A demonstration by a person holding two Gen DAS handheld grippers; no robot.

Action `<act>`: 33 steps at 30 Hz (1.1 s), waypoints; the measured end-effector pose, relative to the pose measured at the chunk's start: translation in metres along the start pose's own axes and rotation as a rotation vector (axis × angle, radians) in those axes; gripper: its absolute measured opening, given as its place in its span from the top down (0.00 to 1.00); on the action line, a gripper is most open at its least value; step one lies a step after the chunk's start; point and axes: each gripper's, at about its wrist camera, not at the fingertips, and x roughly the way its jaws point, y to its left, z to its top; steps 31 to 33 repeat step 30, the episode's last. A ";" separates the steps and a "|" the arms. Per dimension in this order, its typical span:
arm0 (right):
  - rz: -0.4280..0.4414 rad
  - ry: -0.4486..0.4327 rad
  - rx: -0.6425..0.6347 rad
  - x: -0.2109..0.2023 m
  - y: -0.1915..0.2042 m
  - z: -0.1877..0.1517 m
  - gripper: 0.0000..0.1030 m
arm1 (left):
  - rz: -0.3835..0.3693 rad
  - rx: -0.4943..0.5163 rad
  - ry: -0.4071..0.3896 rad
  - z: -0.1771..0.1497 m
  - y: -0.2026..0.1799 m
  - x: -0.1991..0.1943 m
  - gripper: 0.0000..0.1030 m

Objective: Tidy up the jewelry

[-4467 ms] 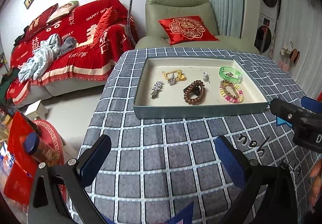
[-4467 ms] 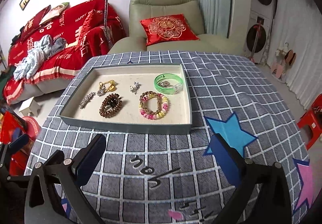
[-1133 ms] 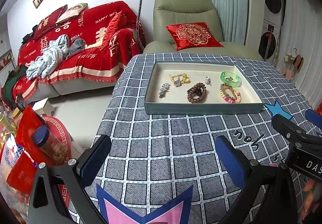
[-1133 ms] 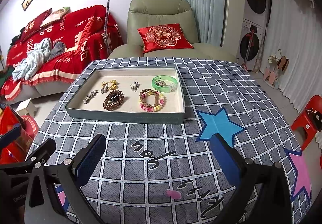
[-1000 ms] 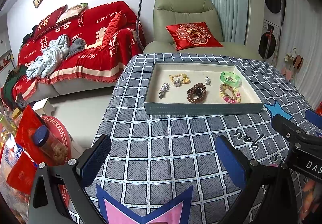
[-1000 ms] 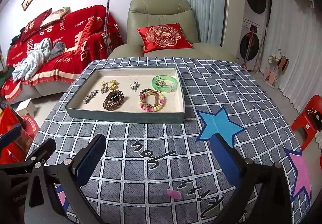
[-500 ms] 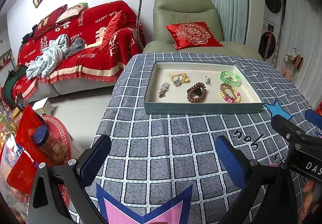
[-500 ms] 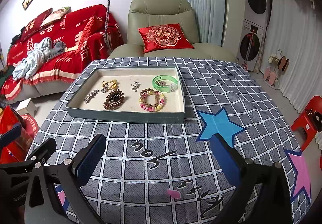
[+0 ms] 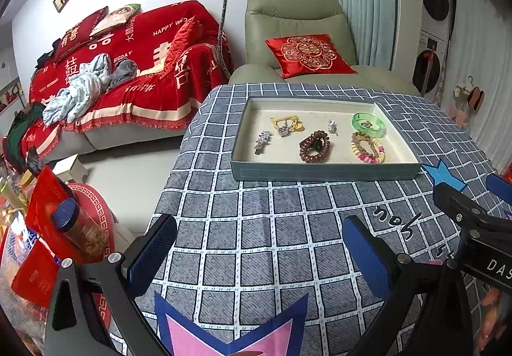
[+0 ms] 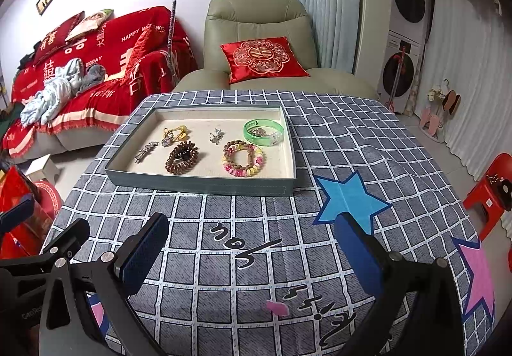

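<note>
A grey-green jewelry tray point(image 9: 323, 172) point(image 10: 198, 185) rests on the checked tablecloth. Inside lie a green bangle point(image 9: 368, 124) point(image 10: 263, 132), a pink-and-yellow bead bracelet point(image 9: 368, 147) point(image 10: 243, 158), a brown spiral hair tie point(image 9: 314, 146) point(image 10: 181, 157), a silver hair clip point(image 9: 262, 141) point(image 10: 145, 151), a gold piece with a charm point(image 9: 285, 125) point(image 10: 174, 133) and a small silver charm point(image 9: 332, 126) point(image 10: 216, 135). My left gripper point(image 9: 260, 253) and right gripper point(image 10: 252, 253) both hover open and empty near the table's front, well short of the tray.
The tablecloth point(image 10: 368, 145) shows a blue star point(image 10: 348, 196) and pink stars. A green armchair point(image 10: 262, 36) with a red cushion stands behind the table, a red-covered sofa point(image 9: 128, 68) to the left, a red stool point(image 10: 489, 193) to the right.
Since 4.5 s ago both grippers have drawn back from the tray, which looks smaller and farther. Over the last second nothing visibly moves.
</note>
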 end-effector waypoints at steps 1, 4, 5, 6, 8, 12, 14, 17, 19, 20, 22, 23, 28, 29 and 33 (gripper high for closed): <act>-0.001 0.001 0.000 0.000 0.000 0.000 0.00 | 0.001 -0.001 0.000 -0.001 0.000 0.000 0.00; 0.000 0.000 0.002 0.000 0.000 0.001 0.00 | 0.003 -0.001 0.005 0.000 0.001 0.001 0.00; 0.000 0.001 0.002 0.000 0.000 0.000 0.00 | 0.001 -0.001 0.008 0.000 0.001 0.001 0.00; 0.000 0.001 0.002 0.000 0.000 0.000 0.00 | 0.000 -0.001 0.009 0.001 0.002 0.001 0.00; 0.001 0.002 0.001 0.000 0.000 0.000 0.00 | 0.001 0.000 0.008 0.001 0.002 0.001 0.00; 0.001 0.001 0.001 0.000 0.000 0.001 0.00 | -0.003 0.000 0.010 0.001 0.002 0.001 0.00; 0.001 0.003 0.002 0.000 0.000 0.000 0.00 | -0.004 0.003 0.012 0.001 0.002 0.001 0.00; 0.002 0.004 0.001 0.000 0.001 -0.001 0.00 | -0.005 -0.002 0.014 0.001 0.002 0.001 0.00; 0.003 0.004 0.000 0.001 0.002 -0.002 0.00 | -0.005 -0.005 0.016 0.001 0.002 0.002 0.00; 0.003 0.004 0.000 0.000 0.003 -0.002 0.00 | -0.005 -0.006 0.016 0.001 0.003 0.002 0.00; 0.003 0.005 0.001 0.000 0.003 -0.003 0.00 | -0.004 -0.009 0.016 0.001 0.003 0.002 0.00; 0.003 0.004 0.001 0.000 0.003 -0.003 0.00 | -0.004 -0.011 0.016 0.001 0.004 0.002 0.00; 0.003 0.005 0.002 0.000 0.003 -0.003 0.00 | -0.018 -0.006 0.009 0.001 0.005 0.001 0.00; 0.002 0.006 0.001 0.001 0.003 -0.002 0.00 | -0.019 -0.002 0.008 0.001 0.004 0.000 0.00; 0.002 0.007 0.001 0.000 0.003 -0.003 0.00 | -0.018 0.001 0.007 0.001 0.003 0.000 0.00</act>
